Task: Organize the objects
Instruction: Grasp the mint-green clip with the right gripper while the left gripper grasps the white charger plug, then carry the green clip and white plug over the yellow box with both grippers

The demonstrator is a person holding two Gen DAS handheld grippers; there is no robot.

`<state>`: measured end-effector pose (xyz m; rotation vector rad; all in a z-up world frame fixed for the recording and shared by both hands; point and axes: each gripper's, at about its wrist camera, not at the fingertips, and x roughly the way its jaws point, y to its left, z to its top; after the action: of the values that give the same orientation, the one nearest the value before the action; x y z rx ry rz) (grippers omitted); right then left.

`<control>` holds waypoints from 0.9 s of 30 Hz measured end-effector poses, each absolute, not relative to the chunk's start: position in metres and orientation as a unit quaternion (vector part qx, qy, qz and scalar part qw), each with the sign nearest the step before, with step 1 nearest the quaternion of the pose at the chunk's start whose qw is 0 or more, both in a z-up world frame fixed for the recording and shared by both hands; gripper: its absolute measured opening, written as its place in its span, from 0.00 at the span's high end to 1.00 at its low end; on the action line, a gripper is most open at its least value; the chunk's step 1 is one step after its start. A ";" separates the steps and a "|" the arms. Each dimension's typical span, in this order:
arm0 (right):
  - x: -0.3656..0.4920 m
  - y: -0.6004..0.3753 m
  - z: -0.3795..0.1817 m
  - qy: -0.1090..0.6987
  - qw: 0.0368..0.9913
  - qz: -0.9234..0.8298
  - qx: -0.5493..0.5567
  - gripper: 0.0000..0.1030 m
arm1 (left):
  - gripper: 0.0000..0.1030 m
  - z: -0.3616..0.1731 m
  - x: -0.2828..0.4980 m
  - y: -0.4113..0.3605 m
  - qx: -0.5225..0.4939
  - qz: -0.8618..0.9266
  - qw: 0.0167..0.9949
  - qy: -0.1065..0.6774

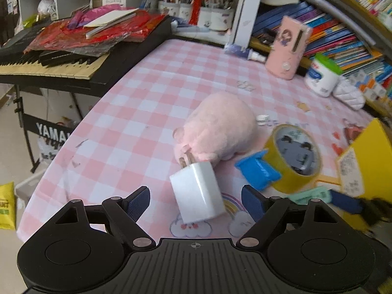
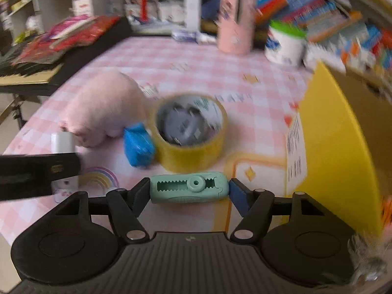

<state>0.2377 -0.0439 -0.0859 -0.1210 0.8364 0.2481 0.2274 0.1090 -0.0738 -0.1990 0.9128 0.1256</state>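
A white charger plug [image 1: 198, 193] lies on the pink checked tablecloth [image 1: 152, 103], its prongs toward a pink plush toy [image 1: 218, 127]. My left gripper [image 1: 196, 203] stands open around the plug, and neither pad touches it. My right gripper [image 2: 189, 193] is shut on a teal toothed clip-like gadget [image 2: 189, 188], with a pad at each end. Just beyond it sits a yellow tape roll [image 2: 191, 132] with a grey item inside, and a blue packet [image 2: 138, 144] leans on the roll. The plush toy [image 2: 105, 107] and the plug [image 2: 62, 142] show at the left of the right wrist view.
An open yellow box [image 2: 338, 147] stands close on the right. A keyboard [image 1: 49, 66] piled with red bags borders the table's left side. A pink case [image 1: 286, 49], a green-lidded white tub [image 1: 323, 76] and stacked books [image 1: 343, 36] line the back right.
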 end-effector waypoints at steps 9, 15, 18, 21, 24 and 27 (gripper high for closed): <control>0.230 -0.041 -0.073 0.378 0.906 0.161 -0.104 0.35 | 0.73 -0.094 0.247 0.113 -0.119 0.063 0.876 0.463; 0.222 -0.042 -0.068 0.375 0.908 0.161 -0.100 0.35 | 0.76 -0.089 0.229 0.120 -0.129 0.056 0.877 0.460; 0.216 -0.039 -0.065 0.373 0.908 0.164 -0.099 0.35 | 0.76 -0.079 0.219 0.123 -0.134 0.048 0.881 0.450; 0.208 -0.038 -0.060 0.368 0.910 0.164 -0.097 0.35 | 0.76 -0.065 0.205 0.128 -0.136 0.042 0.889 0.435; 0.199 -0.036 -0.053 0.365 0.912 0.165 -0.094 0.35 | 0.76 -0.052 0.191 0.133 -0.140 0.037 0.895 0.421; 0.188 -0.035 -0.044 0.359 0.914 0.167 -0.089 0.35 | 0.76 -0.045 0.177 0.137 -0.138 0.029 0.898 0.416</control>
<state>0.1885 -0.0349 -0.0437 -0.1830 0.7396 0.3440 0.1772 0.1373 -0.0451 -0.2863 0.8616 0.0605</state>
